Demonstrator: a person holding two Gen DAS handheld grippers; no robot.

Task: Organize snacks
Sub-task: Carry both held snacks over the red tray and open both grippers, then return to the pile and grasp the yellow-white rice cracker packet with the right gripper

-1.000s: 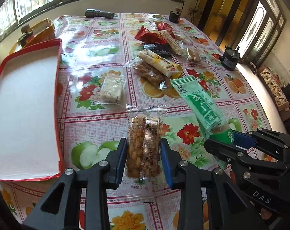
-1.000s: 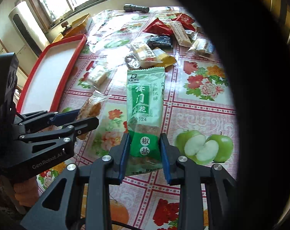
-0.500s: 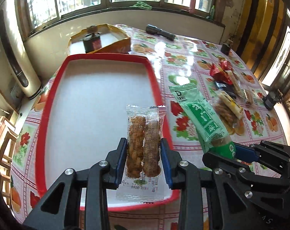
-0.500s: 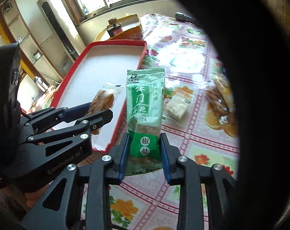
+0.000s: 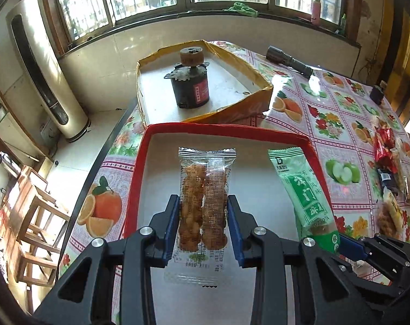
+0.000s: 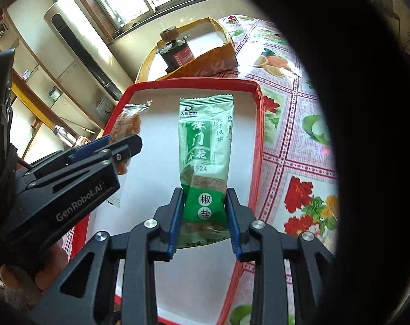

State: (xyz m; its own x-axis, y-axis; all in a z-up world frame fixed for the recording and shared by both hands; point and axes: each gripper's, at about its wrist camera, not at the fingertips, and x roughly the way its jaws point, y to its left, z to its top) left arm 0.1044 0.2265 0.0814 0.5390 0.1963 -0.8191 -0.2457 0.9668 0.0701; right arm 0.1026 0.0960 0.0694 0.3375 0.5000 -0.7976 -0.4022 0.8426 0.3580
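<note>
Above the white floor of the red-rimmed tray (image 5: 134, 189), the left gripper (image 5: 202, 227) holds a clear packet of fried snack sticks (image 5: 203, 205), its blue-padded fingers (image 5: 172, 224) pinching the packet's sides so that it stands up off the tray. Just to its right, the right gripper (image 6: 205, 218) pinches a green snack packet (image 6: 205, 146) printed with white characters, fingers (image 6: 176, 219) pressed against its lower end, the packet likewise raised over the tray. From the left wrist view the green packet (image 5: 305, 189) leans in from the right edge with the right gripper's black frame (image 5: 378, 254) beneath it, and this view alone shows the far side of the table (image 5: 340, 124): a fruit-and-flower oilcloth, a black flashlight (image 5: 289, 59), and a loose heap of other snack packets (image 5: 389, 168) at the right edge, well apart from the tray. The right wrist view instead shows the left gripper (image 6: 118, 151) side-on with the clear packet (image 6: 129, 124) sticking out past its tips, a bit of a hand (image 6: 50, 265) below it, and the tray's right rim (image 6: 259, 146); a dark blur covers much of its right side. Both views show the yellow cardboard box (image 5: 259, 100) beyond the tray, with a small black motor (image 5: 190, 86) standing inside.
</note>
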